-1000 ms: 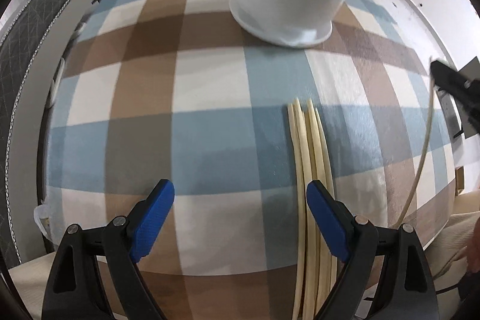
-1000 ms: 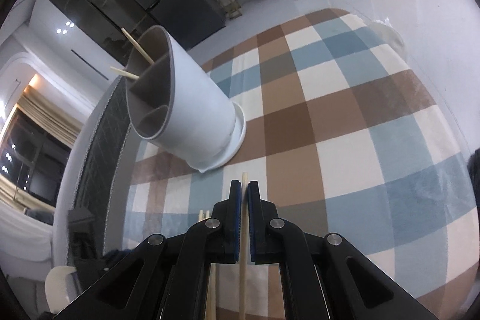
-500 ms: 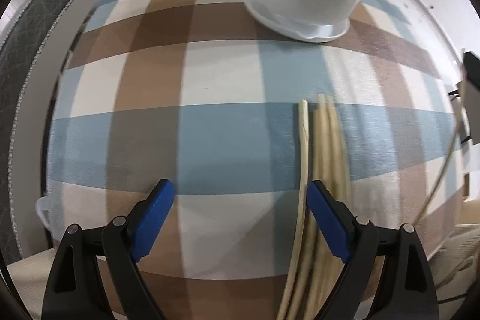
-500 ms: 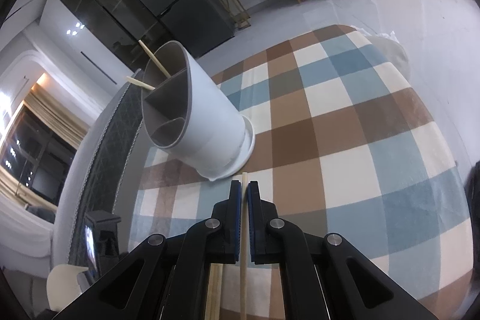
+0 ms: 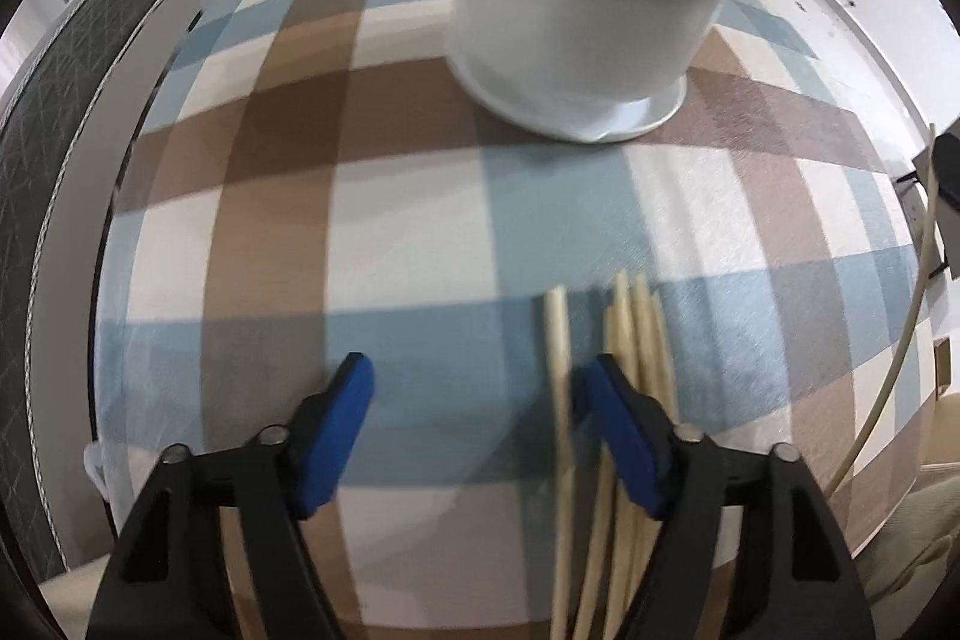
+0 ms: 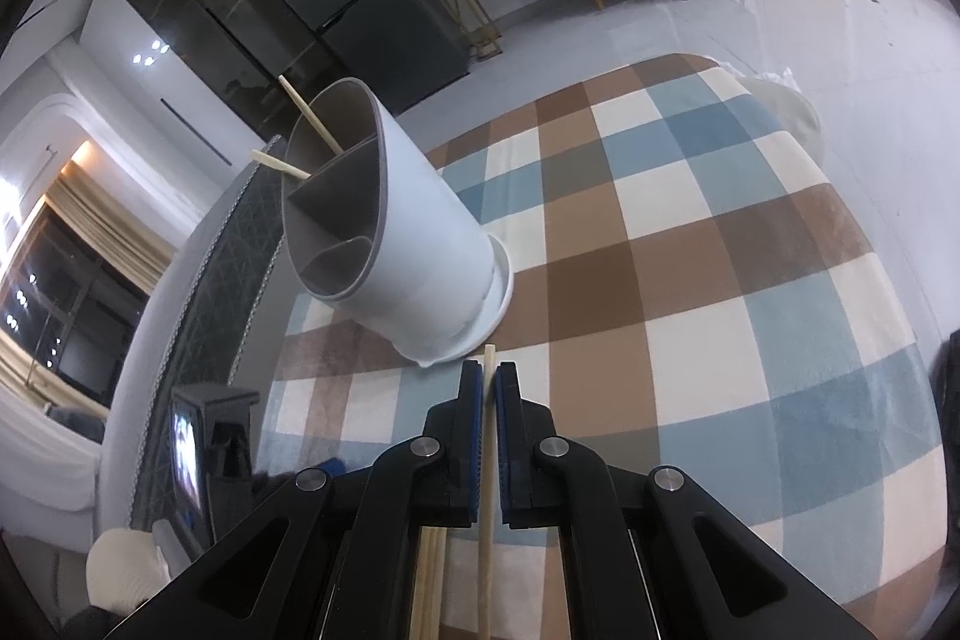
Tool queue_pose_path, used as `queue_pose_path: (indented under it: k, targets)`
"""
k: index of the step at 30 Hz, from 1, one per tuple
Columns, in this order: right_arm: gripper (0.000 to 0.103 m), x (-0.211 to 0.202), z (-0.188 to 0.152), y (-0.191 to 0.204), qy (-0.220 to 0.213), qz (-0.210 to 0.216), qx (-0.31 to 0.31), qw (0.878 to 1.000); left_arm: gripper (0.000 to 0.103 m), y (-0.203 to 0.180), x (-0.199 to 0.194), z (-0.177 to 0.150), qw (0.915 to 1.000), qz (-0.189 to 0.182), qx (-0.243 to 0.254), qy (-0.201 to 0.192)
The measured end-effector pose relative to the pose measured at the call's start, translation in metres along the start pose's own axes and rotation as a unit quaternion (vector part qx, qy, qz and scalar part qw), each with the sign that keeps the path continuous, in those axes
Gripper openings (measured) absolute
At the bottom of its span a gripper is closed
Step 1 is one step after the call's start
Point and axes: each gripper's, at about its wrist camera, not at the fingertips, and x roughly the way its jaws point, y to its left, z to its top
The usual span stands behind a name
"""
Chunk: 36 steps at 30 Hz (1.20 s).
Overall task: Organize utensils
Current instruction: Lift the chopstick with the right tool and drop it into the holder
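Observation:
A white utensil holder (image 5: 588, 10) stands on the checked tablecloth (image 5: 414, 226). Several pale chopsticks (image 5: 639, 334) lie in front of it. One chopstick (image 5: 558, 352) lies apart from them, between the blue pads of my left gripper (image 5: 477, 373), close to the right pad. The jaws are closing and do not pinch it. My right gripper (image 6: 489, 376) is shut on a single chopstick (image 6: 487, 490), its tip just short of the holder (image 6: 420, 250). Two chopsticks (image 6: 309, 115) stand in the holder's far compartment.
The tablecloth's left edge (image 5: 114, 196) borders a grey quilted seat (image 5: 36, 112). Past the table's far side lies bare floor (image 6: 870, 10), with cabinets and drawers behind it. The rest of the cloth (image 6: 750, 340) to the right shows no objects.
My left gripper's jaws have narrowed. One chopstick has parted from the bundle and now lies inside the jaws. The holder looks nearer in the left view. The right gripper keeps its grip.

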Motion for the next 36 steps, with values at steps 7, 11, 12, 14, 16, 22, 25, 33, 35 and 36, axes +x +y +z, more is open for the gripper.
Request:
queue_pose_path:
  k: [7,11,12,14,16,22,25,33,35,36]
  targets:
    - [0.003,0.003,0.001,0.006,0.0,-0.001,-0.013,1.0,0.001,-0.027,0.003,0.01,0.9984,-0.038,0.04,-0.009]
    - [0.003,0.006,0.003,0.009,0.001,-0.004,-0.021,1.0,0.001,-0.022,0.001,0.013,0.9975,-0.062,0.024,-0.021]
    - [0.003,0.006,0.003,0.009,-0.001,-0.004,-0.023,1.0,0.001,-0.019,-0.001,0.016,0.9973,-0.067,0.016,-0.027]
    - [0.003,0.003,0.002,0.012,-0.006,-0.003,-0.03,1.0,0.001,-0.013,-0.01,0.027,0.9952,-0.086,-0.008,-0.046]
    - [0.003,0.0,0.002,0.017,-0.013,-0.005,-0.04,0.999,0.001,-0.007,-0.029,0.028,0.9916,-0.095,-0.022,-0.085]
    - [0.003,-0.023,-0.012,0.046,-0.053,-0.006,-0.104,0.993,0.001,0.004,-0.084,0.022,0.9728,-0.119,-0.036,-0.195]
    - [0.003,-0.035,-0.022,0.061,-0.075,-0.01,-0.135,0.988,0.001,-0.002,-0.103,0.011,0.9644,-0.127,-0.036,-0.229]
    - [0.003,-0.059,-0.043,0.082,-0.115,-0.019,-0.157,0.981,0.001,0.005,-0.13,0.002,0.9604,-0.116,-0.019,-0.253]
    - [0.003,-0.065,-0.047,0.085,-0.123,-0.021,-0.161,0.979,0.001,0.005,-0.132,-0.001,0.9613,-0.11,-0.011,-0.252]
    - [0.003,-0.066,-0.048,0.086,-0.126,-0.023,-0.163,0.978,0.001,0.005,-0.133,-0.002,0.9624,-0.105,-0.006,-0.25]
